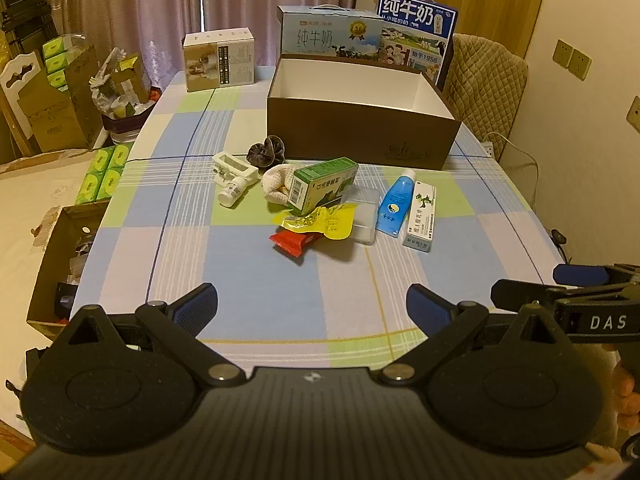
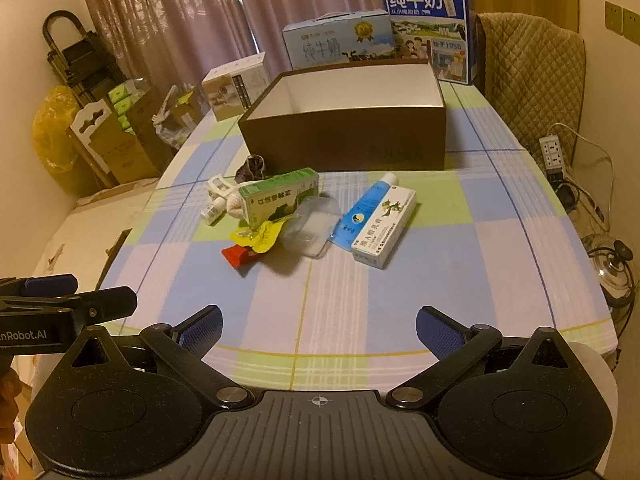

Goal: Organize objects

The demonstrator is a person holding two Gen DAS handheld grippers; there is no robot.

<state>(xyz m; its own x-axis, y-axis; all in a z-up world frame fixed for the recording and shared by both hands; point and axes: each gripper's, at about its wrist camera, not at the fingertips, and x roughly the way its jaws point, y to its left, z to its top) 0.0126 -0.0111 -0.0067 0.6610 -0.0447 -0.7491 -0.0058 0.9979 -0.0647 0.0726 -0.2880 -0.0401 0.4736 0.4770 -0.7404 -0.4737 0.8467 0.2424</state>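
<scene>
An open, empty brown box (image 1: 356, 128) (image 2: 344, 140) stands mid-table. In front of it lies a heap: a green carton (image 1: 324, 184) (image 2: 276, 198), yellow packet (image 1: 320, 220) (image 2: 256, 236), red packet (image 1: 294, 242) (image 2: 238, 256), clear plastic case (image 1: 366, 216) (image 2: 310, 232), blue tube (image 1: 396, 202) (image 2: 364, 212), white ointment box (image 1: 422, 216) (image 2: 384, 228), white pill bottle (image 1: 232, 194) (image 2: 212, 212), white clip (image 1: 234, 166), dark scrunchie (image 1: 266, 152) (image 2: 250, 168), cream cloth (image 1: 276, 184). My left gripper (image 1: 312, 308) and right gripper (image 2: 319, 326) are both open and empty, above the table's near edge.
Milk cartons (image 1: 332, 34) (image 2: 430, 28) and a white box (image 1: 219, 60) stand behind the brown box. A padded chair (image 2: 532, 76) is at right, with a power strip (image 2: 552, 154). Cardboard boxes and green tissue packs (image 1: 104, 172) lie left of the table.
</scene>
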